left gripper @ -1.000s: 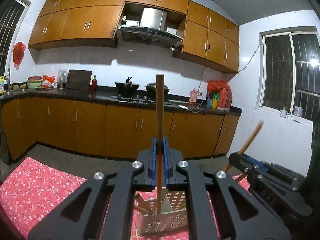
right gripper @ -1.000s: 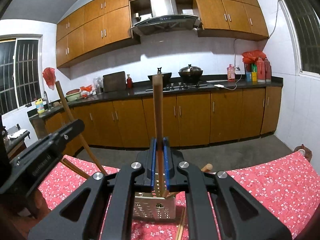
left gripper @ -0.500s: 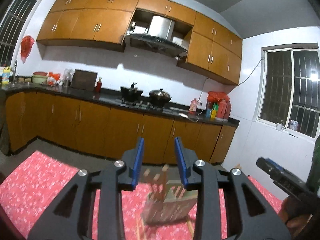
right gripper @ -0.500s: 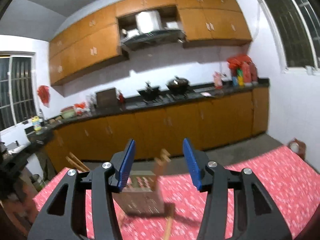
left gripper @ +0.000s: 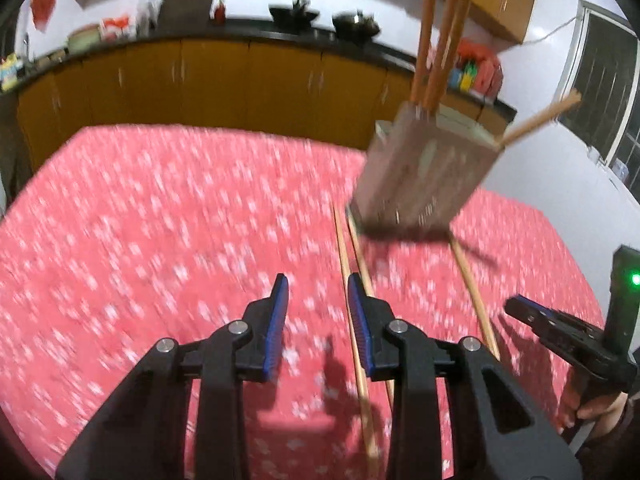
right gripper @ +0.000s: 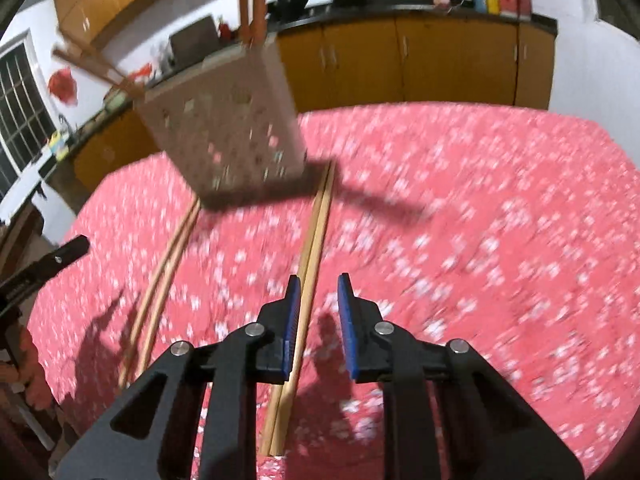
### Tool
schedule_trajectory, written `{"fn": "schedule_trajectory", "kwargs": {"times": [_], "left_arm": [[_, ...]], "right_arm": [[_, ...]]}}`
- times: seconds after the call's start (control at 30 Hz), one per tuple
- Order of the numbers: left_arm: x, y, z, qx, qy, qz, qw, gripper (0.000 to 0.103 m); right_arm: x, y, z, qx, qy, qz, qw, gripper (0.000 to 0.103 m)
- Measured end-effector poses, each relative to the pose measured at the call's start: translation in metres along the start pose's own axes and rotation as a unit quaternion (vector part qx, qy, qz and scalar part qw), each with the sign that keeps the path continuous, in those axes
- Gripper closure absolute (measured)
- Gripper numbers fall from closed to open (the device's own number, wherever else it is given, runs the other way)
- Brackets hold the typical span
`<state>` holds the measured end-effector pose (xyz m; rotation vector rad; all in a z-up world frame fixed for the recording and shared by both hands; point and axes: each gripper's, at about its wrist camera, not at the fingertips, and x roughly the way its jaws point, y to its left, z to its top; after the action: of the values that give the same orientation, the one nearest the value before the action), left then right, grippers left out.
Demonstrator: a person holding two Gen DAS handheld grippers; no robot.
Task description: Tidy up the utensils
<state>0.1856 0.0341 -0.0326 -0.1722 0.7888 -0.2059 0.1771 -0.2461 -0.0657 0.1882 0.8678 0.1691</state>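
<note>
My left gripper hangs over the red floral desk with its fingers spread wide and empty. My right gripper has fingers apart too, a pair of chopsticks lying on the cloth just under the left one. The perforated holder stands far ahead, chopsticks upright inside it; another pair lies to its left

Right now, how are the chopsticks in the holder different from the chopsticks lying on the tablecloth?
The chopsticks in the holder stand up, poking out of the top of the holder; the chopsticks on the tablecloth lie flat. The standing ones look darker and reddish, the flat ones paler. One set is already put away, the other is not. Both sets are long, thin wooden sticks.
</note>
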Motion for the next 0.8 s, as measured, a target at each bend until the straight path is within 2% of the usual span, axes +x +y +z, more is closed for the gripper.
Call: {"fn": "schedule_trajectory", "kwargs": {"times": [0.23, 0.4, 0.47, 0.53, 0.67, 0.8], "left_arm": [[0.018, -0.012, -0.017, 0.016, 0.032, -0.009, 0.9993, 0.072], [0.026, -0.015, -0.025, 0.022, 0.047, -0.009, 0.9986, 0.072], [0.029, -0.017, -0.028, 0.025, 0.053, -0.009, 0.9983, 0.072], [0.032, -0.020, -0.029, 0.027, 0.058, -0.011, 0.9979, 0.072], [0.035, -0.023, -0.034, 0.035, 0.065, -0.012, 0.9972, 0.072], [0.040, -0.027, -0.037, 0.047, 0.072, -0.002, 0.9963, 0.076]], "right_arm": [[0.018, 0.004, -0.009, -0.014, 0.028, -0.012, 0.999, 0.085], [0.015, 0.013, -0.013, -0.040, 0.026, -0.035, 0.998, 0.086], [0.018, 0.018, -0.014, -0.059, 0.025, -0.063, 0.996, 0.095], [0.020, 0.012, -0.011, -0.046, 0.020, -0.076, 0.996, 0.096], [0.017, -0.011, -0.008, 0.000, 0.012, -0.076, 0.997, 0.096], [0.015, -0.013, -0.010, 0.000, 0.007, -0.075, 0.997, 0.096]]}}
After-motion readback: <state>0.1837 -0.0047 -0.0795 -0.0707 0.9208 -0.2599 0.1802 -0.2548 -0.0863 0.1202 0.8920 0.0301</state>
